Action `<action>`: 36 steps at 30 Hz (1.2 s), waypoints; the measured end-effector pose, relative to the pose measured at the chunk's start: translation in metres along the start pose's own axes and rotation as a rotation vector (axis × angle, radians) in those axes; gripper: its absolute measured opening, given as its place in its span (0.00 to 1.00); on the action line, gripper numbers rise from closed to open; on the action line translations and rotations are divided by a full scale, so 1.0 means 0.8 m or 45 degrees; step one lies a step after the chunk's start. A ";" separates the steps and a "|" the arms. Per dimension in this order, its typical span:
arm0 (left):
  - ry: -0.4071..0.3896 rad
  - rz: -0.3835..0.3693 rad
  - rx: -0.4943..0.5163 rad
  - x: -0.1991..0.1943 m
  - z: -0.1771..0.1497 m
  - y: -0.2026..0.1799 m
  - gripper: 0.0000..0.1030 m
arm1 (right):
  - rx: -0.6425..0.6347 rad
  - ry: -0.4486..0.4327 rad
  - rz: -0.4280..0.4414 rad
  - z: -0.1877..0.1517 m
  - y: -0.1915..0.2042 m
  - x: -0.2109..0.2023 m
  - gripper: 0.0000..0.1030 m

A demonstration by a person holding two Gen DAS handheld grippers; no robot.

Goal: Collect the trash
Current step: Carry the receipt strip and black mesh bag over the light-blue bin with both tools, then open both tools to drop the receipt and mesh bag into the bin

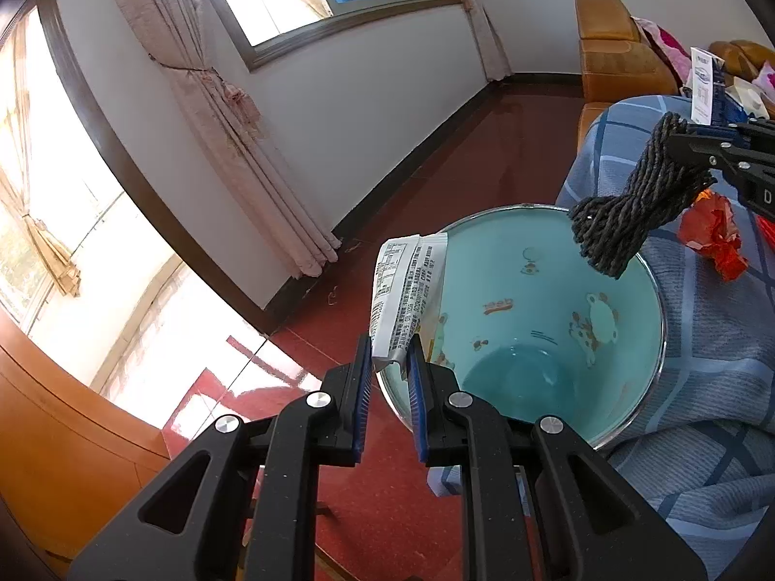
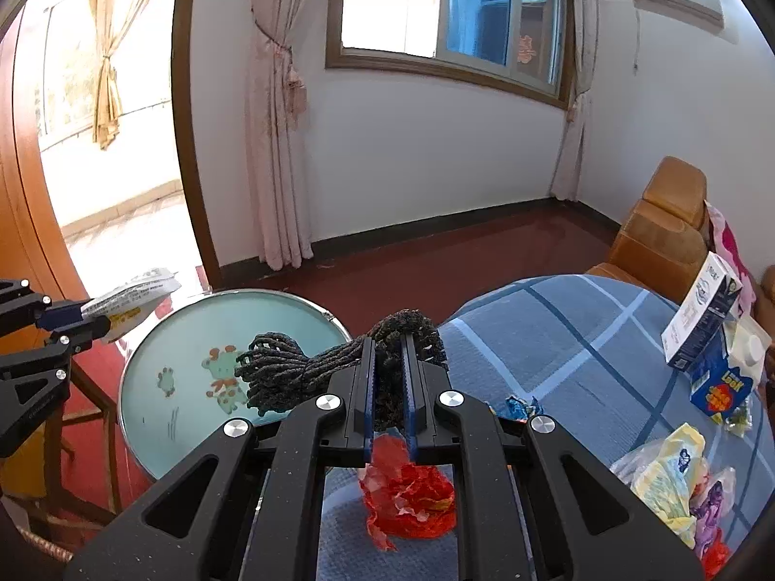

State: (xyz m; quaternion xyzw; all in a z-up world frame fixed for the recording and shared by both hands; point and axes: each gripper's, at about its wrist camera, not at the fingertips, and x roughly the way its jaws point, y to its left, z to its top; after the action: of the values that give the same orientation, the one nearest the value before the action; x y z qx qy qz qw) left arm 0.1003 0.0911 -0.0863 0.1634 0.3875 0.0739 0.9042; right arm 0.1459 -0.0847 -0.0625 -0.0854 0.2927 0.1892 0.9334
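Pinching one white printed wrapper (image 1: 406,298) between its blue pads, the left gripper (image 1: 390,363) holds it over the near-left rim of a single turquoise bin (image 1: 629,339) with cartoon animals inside. One dark bundle of twisted cord (image 2: 310,368) sits clamped in the right gripper (image 2: 388,373), its loose end hanging over the bin's mouth. On the blue checked blanket (image 2: 571,339) to the right lie one crumpled red wrapper (image 2: 411,494), two upright cartons (image 2: 702,314), and a heap of pale bags (image 2: 673,479) at the near right.
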 end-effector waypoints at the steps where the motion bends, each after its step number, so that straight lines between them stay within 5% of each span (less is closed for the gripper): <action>1: 0.000 0.000 0.001 0.000 0.000 0.000 0.14 | -0.001 0.002 0.001 -0.001 0.001 0.000 0.10; 29: -0.003 -0.030 0.005 -0.001 0.002 0.001 0.15 | -0.014 -0.002 0.015 -0.002 0.006 -0.003 0.10; 36: -0.019 -0.070 0.020 -0.003 0.002 -0.007 0.28 | -0.015 -0.006 0.060 -0.003 0.011 -0.003 0.16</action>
State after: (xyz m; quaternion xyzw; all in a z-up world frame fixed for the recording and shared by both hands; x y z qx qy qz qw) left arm 0.0996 0.0846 -0.0854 0.1606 0.3856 0.0448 0.9075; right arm 0.1389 -0.0778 -0.0633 -0.0834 0.2913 0.2130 0.9289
